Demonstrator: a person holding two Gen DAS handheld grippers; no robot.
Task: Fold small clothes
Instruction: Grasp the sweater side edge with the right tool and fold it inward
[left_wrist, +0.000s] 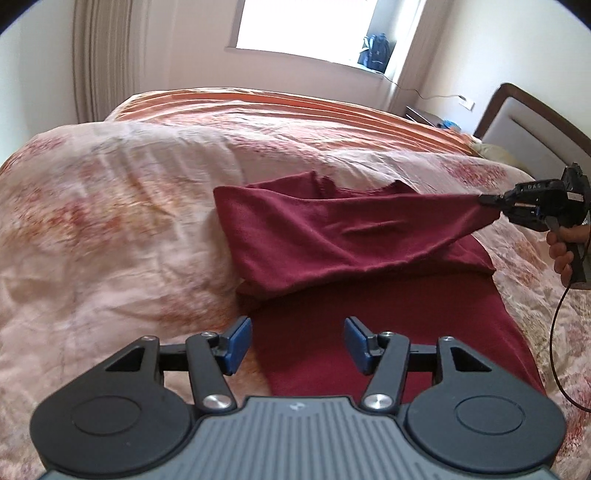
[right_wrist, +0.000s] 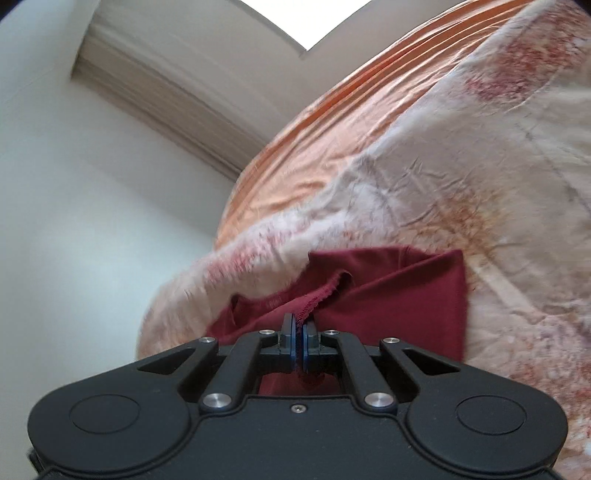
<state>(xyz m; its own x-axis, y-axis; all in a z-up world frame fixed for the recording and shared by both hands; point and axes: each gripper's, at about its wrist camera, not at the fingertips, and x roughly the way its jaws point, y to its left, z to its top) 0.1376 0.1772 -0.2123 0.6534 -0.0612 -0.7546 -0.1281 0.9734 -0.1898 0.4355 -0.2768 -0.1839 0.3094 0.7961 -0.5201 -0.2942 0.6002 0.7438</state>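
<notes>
A floral quilt (left_wrist: 110, 206) covers the bed ahead of both grippers. On it, directly beyond the left gripper (left_wrist: 297, 345), lies the dark red garment (left_wrist: 325, 236), partly doubled over. It looks light, limp and stretchy, likely to sag and drag when lifted, so hems and corners seem the best holds. The right gripper (right_wrist: 299, 345) is clenched on a frayed edge, pulling it taut. The left gripper's jaws are spread, holding nothing.

bed (left_wrist: 110, 221): wrinkled pale quilt with faded red flower print | orange sheet (left_wrist: 258, 99) along its far side | dark red garment (left_wrist: 332, 295) lies on the quilt, partly folded over itself, one corner lifted off the quilt
</notes>
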